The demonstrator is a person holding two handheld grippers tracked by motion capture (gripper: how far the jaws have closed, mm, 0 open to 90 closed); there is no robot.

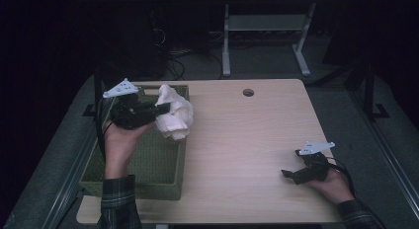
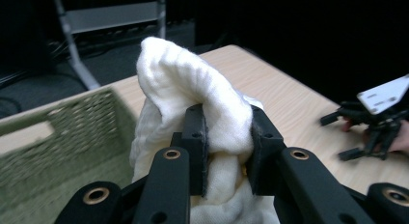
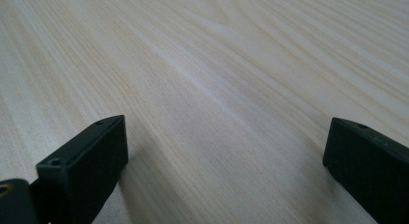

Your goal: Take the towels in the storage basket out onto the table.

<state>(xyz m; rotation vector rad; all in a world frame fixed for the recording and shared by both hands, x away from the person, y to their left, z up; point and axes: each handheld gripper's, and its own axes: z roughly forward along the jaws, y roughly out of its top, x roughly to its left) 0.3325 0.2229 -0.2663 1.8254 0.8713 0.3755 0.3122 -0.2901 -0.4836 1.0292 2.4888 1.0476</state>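
1. Cloth (image 2: 193, 89) fills the gap between the jaws of the left gripper (image 2: 226, 151); the two black jaws stand narrow, pressed into a thick white fold from either side; the fold bulges up above their tips and more of it hangs below them.
2. Seen from the high view, the same cloth (image 1: 174, 115) is a crumpled white bundle held up off the worktop (image 1: 247, 140), over the right-hand rim of the basket (image 1: 148, 165); the left gripper (image 1: 155, 109) grips its left side, with the left hand (image 1: 121, 137) beneath and a plaid sleeve (image 1: 118, 202) behind it.
3. Woven and green, the basket sits at the left edge of the worktop; its wall (image 2: 62, 137) lies just left of the hanging cloth in the left gripper view.
4. Over on the near right, the right gripper (image 1: 291, 174) rests low by the worktop in the right hand (image 1: 333, 184), well apart from cloth and basket.
5. Its jaws stand wide, one at each lower corner of the right gripper view; between them lies bare pale wood (image 3: 217, 89); they hold nothing; I cannot tell whether they touch the surface.
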